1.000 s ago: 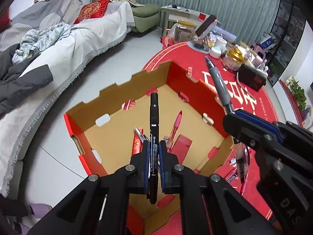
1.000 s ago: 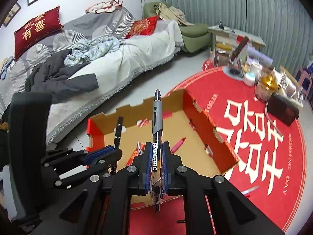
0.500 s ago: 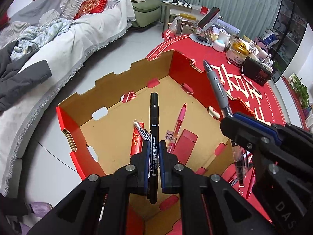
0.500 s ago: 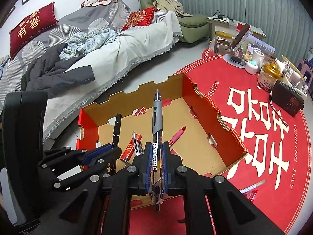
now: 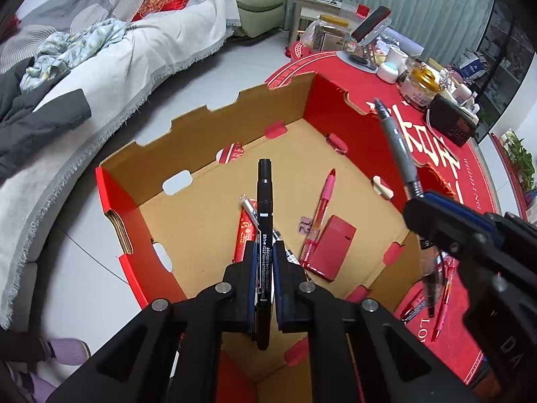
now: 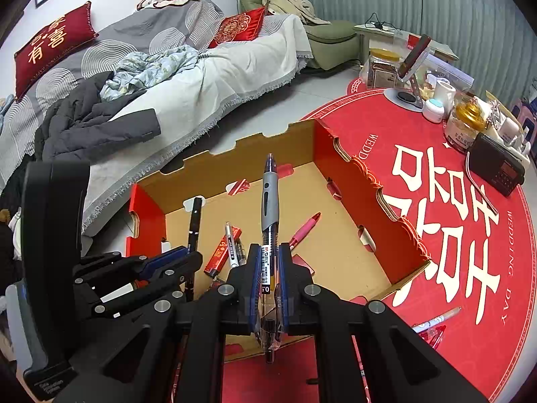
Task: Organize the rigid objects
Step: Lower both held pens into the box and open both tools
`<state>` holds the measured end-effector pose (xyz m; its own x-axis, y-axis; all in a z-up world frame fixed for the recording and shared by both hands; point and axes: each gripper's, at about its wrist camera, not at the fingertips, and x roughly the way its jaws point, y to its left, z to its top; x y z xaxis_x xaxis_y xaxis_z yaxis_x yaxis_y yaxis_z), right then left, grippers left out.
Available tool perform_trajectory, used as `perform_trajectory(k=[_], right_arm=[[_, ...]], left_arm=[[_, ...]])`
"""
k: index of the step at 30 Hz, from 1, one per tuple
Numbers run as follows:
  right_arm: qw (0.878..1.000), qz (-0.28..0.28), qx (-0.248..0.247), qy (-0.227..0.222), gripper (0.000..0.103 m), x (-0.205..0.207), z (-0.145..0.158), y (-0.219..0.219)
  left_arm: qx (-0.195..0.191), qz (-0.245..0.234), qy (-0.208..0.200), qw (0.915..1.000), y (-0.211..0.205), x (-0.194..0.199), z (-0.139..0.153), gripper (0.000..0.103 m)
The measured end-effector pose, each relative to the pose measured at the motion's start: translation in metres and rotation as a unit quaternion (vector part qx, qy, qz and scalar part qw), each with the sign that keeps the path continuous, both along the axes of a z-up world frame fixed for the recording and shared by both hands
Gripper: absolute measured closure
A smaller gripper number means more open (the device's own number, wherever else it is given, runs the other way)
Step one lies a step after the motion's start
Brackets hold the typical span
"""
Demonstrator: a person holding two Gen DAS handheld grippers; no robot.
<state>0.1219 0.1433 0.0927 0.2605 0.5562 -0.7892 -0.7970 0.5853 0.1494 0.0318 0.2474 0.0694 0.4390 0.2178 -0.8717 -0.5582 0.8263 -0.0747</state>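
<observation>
Over the cardboard box (image 5: 188, 134) on the red rug (image 6: 436, 201), my left tool (image 5: 265, 268) grips a black marker (image 5: 264, 194); right tool (image 6: 268, 278) grips a gray pen (image 6: 269, 198). Sofa (image 6: 218, 77) w/ clothes behind, cluttered low surface (image 6: 436, 53) beyond. Vs 1 s ago both tools sit lower, nearer the box.

Open-topped box (image 5: 208, 114), pens (image 5: 320, 211) littering floor

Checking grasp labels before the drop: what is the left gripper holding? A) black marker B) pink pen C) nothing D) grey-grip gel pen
A: in the left wrist view the left gripper is shut on the black marker, above the cardboard box; the pink pen lies on the box floor, and the grey-grip gel pen is clamped in the right gripper.
</observation>
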Motion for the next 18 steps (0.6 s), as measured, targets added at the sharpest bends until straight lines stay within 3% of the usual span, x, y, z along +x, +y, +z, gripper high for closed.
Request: perform_trajectory(k=[18], right_arm=[[0.999, -0.013, -0.042, 0.031, 0.092, 0.024, -0.037, 0.016]], left_arm=[[-0.021, 0.001, 0.036, 0.9991, 0.008, 0.011, -0.030, 0.090]])
